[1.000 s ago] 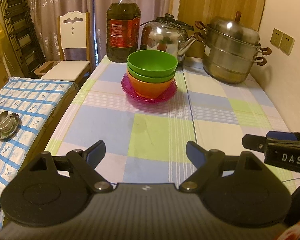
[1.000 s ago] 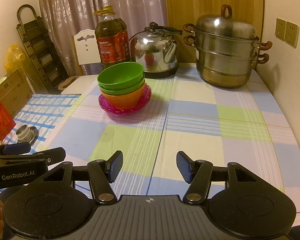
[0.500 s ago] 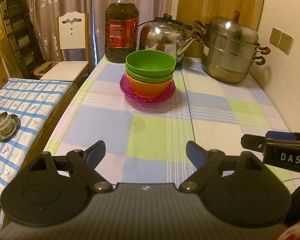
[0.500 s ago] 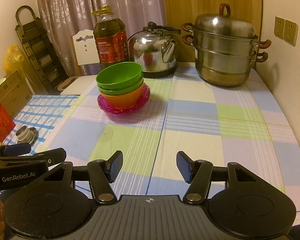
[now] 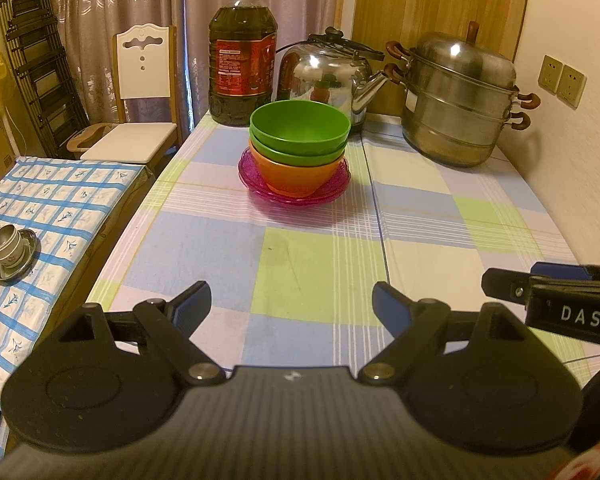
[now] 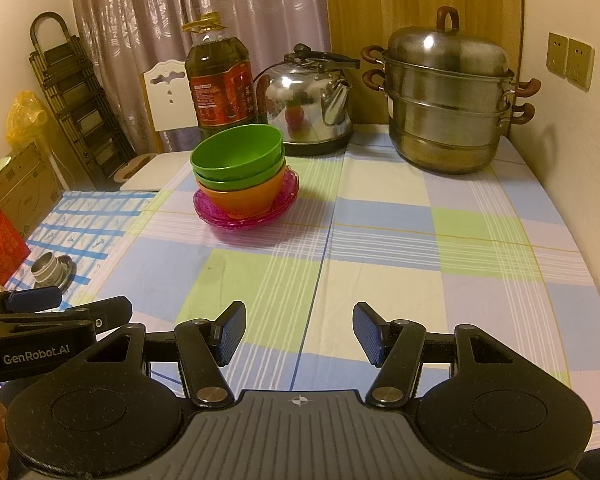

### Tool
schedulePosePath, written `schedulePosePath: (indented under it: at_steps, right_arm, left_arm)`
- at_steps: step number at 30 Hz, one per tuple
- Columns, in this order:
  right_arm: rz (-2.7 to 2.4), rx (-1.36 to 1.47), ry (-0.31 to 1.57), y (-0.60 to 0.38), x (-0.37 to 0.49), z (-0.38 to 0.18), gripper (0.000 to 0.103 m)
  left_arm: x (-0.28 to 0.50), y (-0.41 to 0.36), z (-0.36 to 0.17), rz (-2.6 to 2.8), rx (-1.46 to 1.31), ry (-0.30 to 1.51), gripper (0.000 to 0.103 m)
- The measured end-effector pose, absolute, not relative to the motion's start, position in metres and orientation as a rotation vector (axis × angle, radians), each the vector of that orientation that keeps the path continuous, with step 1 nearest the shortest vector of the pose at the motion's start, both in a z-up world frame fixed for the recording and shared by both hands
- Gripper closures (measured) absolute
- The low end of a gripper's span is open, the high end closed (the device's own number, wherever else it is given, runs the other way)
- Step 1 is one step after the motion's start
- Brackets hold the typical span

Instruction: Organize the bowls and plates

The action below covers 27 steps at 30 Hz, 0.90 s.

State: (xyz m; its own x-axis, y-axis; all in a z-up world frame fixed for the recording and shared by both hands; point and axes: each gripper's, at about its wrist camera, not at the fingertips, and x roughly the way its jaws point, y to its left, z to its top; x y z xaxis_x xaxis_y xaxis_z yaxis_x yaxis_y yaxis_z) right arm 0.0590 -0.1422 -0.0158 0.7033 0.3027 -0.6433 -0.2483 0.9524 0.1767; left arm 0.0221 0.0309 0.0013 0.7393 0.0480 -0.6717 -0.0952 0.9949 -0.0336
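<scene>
Two green bowls (image 5: 299, 130) are nested in an orange bowl (image 5: 294, 174), which stands on a pink plate (image 5: 332, 190) at the far middle of the checked table. The same stack shows in the right wrist view: green bowls (image 6: 238, 152), orange bowl (image 6: 244, 198), pink plate (image 6: 286, 194). My left gripper (image 5: 291, 307) is open and empty over the table's near part, well short of the stack. My right gripper (image 6: 299, 332) is open and empty, also near the front edge. Each gripper shows at the edge of the other's view.
A large oil bottle (image 5: 242, 56), a steel kettle (image 5: 328, 72) and a stacked steel steamer pot (image 5: 460, 100) stand along the far edge of the checked table (image 5: 300, 264). A lower table with a blue grid cloth (image 5: 40, 208) holding a metal cup (image 5: 8, 246) is at the left, with a white chair (image 5: 140, 80) behind.
Both grippers have drawn back slightly from the stack; the bowls look a little farther off. Both stay open and nothing on the table has moved.
</scene>
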Motion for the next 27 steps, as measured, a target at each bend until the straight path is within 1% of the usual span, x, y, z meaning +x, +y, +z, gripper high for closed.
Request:
schedulePosePath:
  at_steps: [27]
  right_arm:
    - [0.303, 0.081, 0.729, -0.145, 0.061, -0.0155, 0.044]
  left_arm:
    - [0.022, 0.0309, 0.0011, 0.078, -0.068, 0.735, 0.017]
